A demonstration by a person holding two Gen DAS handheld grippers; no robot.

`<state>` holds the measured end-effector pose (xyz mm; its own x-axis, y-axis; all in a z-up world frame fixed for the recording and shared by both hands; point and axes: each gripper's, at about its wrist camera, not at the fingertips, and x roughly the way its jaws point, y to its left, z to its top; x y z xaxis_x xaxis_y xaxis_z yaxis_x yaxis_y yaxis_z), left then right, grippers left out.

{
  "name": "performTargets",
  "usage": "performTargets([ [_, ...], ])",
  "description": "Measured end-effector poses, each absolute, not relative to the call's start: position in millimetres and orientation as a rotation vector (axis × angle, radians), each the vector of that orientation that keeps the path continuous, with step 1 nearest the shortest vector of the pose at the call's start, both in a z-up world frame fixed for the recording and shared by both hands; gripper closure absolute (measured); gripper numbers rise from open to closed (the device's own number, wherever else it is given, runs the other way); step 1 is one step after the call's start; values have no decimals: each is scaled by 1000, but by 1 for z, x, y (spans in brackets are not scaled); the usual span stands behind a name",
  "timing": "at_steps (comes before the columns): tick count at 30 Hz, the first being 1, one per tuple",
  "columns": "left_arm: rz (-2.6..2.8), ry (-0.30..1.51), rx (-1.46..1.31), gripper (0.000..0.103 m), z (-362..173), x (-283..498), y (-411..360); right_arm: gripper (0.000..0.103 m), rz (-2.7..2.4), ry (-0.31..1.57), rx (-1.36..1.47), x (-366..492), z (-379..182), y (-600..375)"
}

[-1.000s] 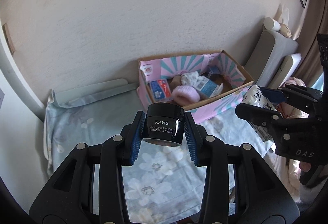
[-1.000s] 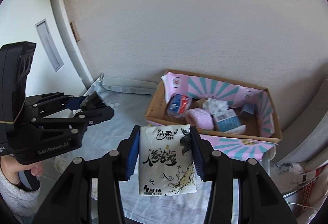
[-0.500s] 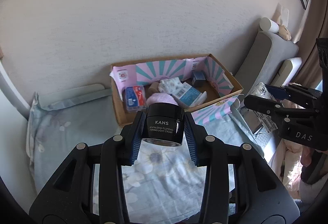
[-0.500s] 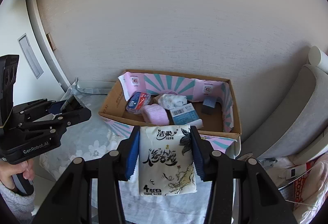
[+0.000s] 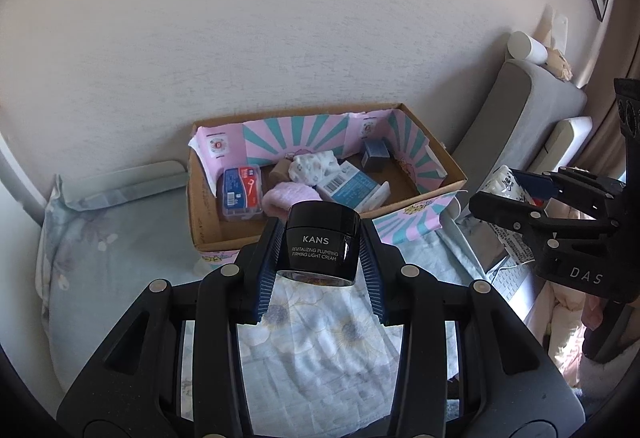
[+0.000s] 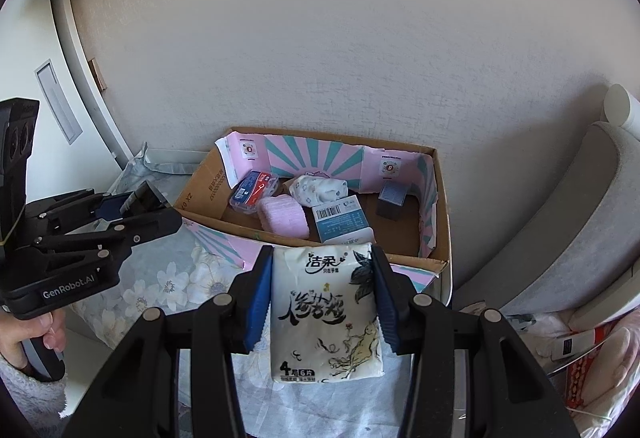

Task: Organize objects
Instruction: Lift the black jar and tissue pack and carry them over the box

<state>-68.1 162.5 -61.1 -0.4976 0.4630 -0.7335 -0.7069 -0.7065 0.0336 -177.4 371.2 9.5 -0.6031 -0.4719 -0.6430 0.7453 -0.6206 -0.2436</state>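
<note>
My left gripper [image 5: 320, 234] is shut on a black KANS cream jar [image 5: 319, 242], held above the floral cloth just in front of the cardboard box [image 5: 440, 173]. My right gripper [image 6: 322, 278] is shut on a white tissue pack [image 6: 325, 312], held in front of the same box [image 6: 442, 205]. The box has pink and teal lining and holds a blue-red case [image 5: 241, 195], a pink pad [image 5: 286, 197], a white cloth bundle [image 5: 316, 167], a blue carton [image 5: 348, 187] and a small dark box [image 5: 375, 154]. Each gripper shows in the other's view, left [image 6: 132, 205], right [image 5: 516, 189].
The box stands against a beige wall on a surface covered by a floral cloth [image 5: 312, 338]. A grey cushioned seat [image 5: 524, 117] stands to the right, with a white roll [image 5: 526, 47] on top. Clutter and a laptop keyboard [image 5: 510, 276] lie at the right.
Both grippers have come closer to the box, which now sits more central and larger in both views. Both still hold their objects.
</note>
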Motion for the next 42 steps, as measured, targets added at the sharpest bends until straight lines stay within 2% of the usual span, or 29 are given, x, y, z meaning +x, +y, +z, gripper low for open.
performTargets([
  [8, 2225, 454, -963, 68, -60, -81, 172, 60, -2181, 639, 725, -193, 14, 363],
  [20, 2215, 474, -979, 68, -65, -146, 206, 60, -2160, 662, 781, -260, 32, 321],
  [28, 2180, 459, -1089, 68, -97, -195, 232, 60, -2151, 650, 880, -317, 24, 292],
  [42, 2091, 518, -1280, 68, -163, -238, 255, 60, -2124, 655, 1066, -375, -27, 266],
])
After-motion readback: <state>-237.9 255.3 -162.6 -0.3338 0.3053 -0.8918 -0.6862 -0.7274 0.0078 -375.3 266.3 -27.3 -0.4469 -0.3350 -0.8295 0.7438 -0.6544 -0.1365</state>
